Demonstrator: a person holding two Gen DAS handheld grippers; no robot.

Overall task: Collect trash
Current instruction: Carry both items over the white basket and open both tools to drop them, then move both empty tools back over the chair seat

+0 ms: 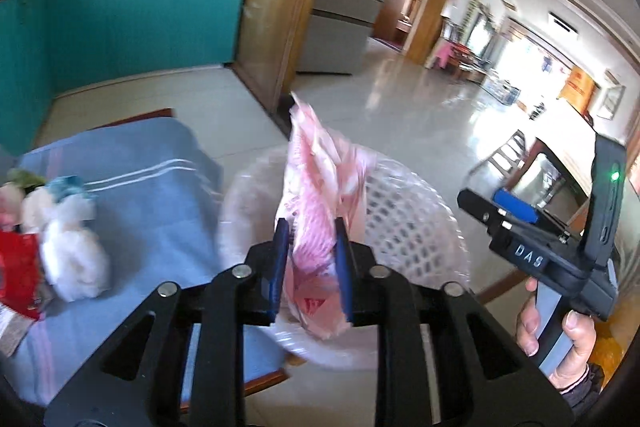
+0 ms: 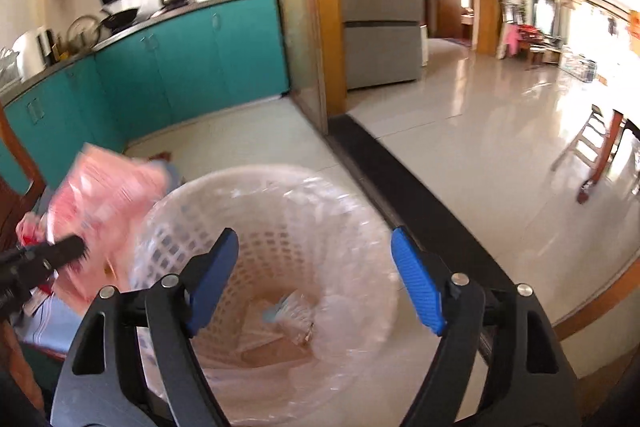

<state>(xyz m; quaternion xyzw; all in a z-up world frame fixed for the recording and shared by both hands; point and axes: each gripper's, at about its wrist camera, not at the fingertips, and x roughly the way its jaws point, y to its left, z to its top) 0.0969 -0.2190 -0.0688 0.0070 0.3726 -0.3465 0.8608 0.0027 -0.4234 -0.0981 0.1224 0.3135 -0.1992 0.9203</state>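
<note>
My left gripper [image 1: 310, 263]: jaws set close, the pink wrapper [image 1: 316, 195] standing upright between the blue pads [image 1: 280, 259]. The wrapper sits in the gap, and whether the pads grip it or have slackened I cannot tell. In the right wrist view the same wrapper [image 2: 108, 195] hangs at the left, just outside the rim of the basket [image 2: 224, 187].

My right gripper [image 2: 316, 279]: jaws spread wide, nothing between them, poised over the basket mouth. Through the gap I see a clear liner and, at the bottom, a small blue-and-white scrap [image 2: 288, 311] on brownish paper.

Step in hand, as I judge it: dropping the pink wrapper into the basket. To do it well I would carry the left jaws fully over the opening before letting go, since the wrapper is light, tall and floppy and could catch on the rim or slide down outside. The right gripper should stay clear of the fall path.

Further trash waits to the left on the tabletop, on a blue striped cloth [image 1: 132, 187]: a white crumpled wad [image 1: 74, 255], a red packet [image 1: 18, 267] and a bluish scrap [image 1: 70, 185], well apart from the basket [image 1: 412, 227].

Room: pale glossy floor tiles [image 2: 460, 131], teal kitchen cabinets [image 1: 132, 23] with pots on top at far left, wooden door frames and a bright living area at far right.
</note>
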